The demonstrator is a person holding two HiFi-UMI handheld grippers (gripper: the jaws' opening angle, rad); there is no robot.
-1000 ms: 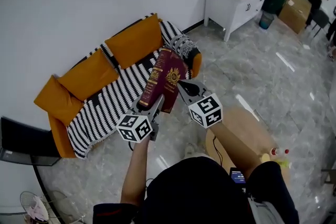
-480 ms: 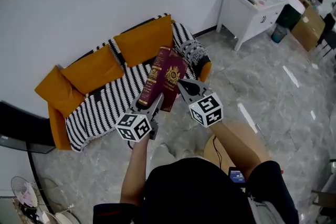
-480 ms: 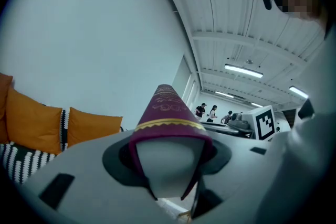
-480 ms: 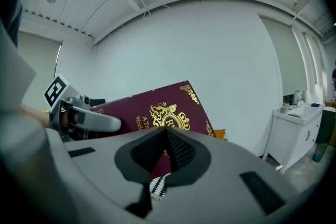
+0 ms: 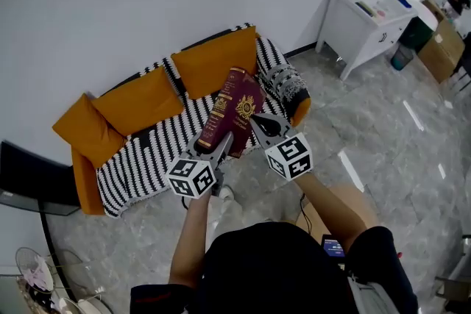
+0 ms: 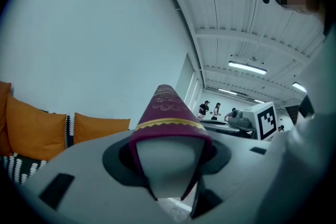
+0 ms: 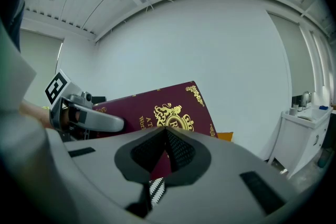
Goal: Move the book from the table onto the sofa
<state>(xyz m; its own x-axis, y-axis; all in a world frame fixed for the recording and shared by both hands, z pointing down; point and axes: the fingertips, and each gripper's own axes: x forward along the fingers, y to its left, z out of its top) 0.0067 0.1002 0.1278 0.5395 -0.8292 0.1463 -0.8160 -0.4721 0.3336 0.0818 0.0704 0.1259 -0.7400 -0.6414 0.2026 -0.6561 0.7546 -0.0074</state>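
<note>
A maroon book (image 5: 234,110) with gold print stands tilted in the air between both grippers, in front of the sofa (image 5: 151,147). My left gripper (image 5: 218,144) is shut on the book's lower end, across its thickness; in the left gripper view the book (image 6: 166,113) fills the jaws of that gripper (image 6: 167,165). My right gripper (image 5: 257,123) pinches the book's lower right edge. In the right gripper view the pads of this gripper (image 7: 167,140) meet, with the cover (image 7: 152,110) running between them. The sofa has a black-and-white striped throw and orange cushions (image 5: 140,101).
A white desk (image 5: 366,17) stands at the back right by the wall. A dark table edge (image 5: 33,187) and a small fan (image 5: 35,283) are at the left. A cardboard box (image 5: 347,201) sits on the grey marble floor (image 5: 383,129) to my right. People stand far back in the room.
Both grippers have carried the book together towards the sofa, which now lies nearer and further right in the head view. The grip on the book has not changed.
</note>
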